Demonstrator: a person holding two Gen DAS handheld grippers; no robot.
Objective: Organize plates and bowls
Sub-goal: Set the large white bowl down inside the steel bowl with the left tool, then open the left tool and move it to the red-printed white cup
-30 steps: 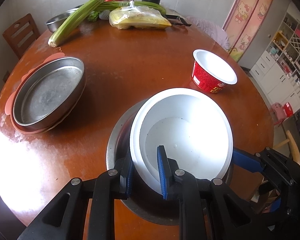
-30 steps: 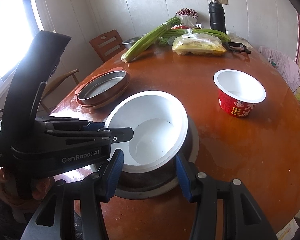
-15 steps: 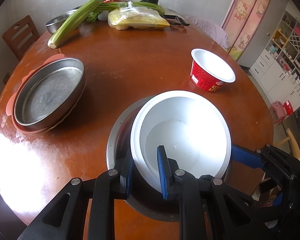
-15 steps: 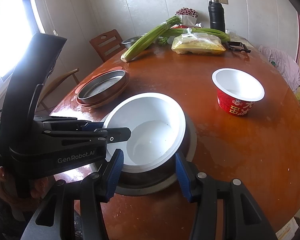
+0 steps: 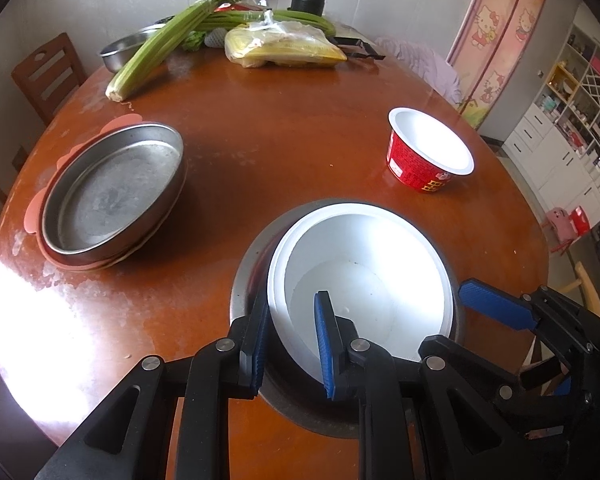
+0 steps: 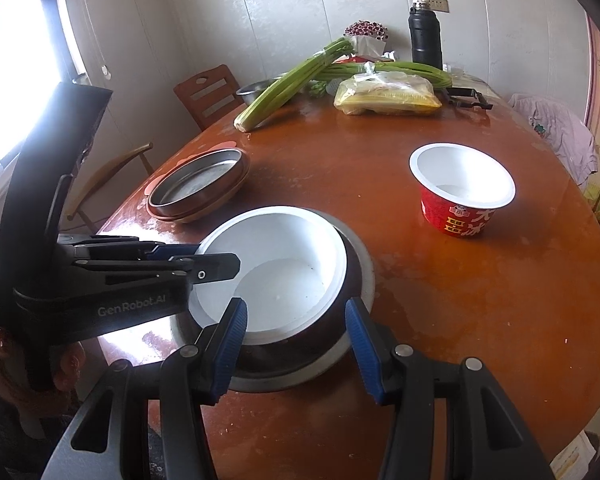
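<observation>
White bowl (image 5: 380, 248) now sits a bit lower in metal bowl (image 5: 246, 276).

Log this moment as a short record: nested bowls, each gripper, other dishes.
nested: white bowl sits inside steel bowl
left gripper: shut on white bowl's near rim
right gripper: shut on the nested bowls, one pad inside the white bowl, one outside the steel bowl
red cup: alone, upright
steel pan: on pink plate

Table (image 5: 284, 152): glossy varnished wood. Round pan (image 5: 112, 196): dull scuffed metal. White bowl (image 5: 364, 280): smooth, probably plastic. Red cup (image 6: 460, 216): printed paper.
</observation>
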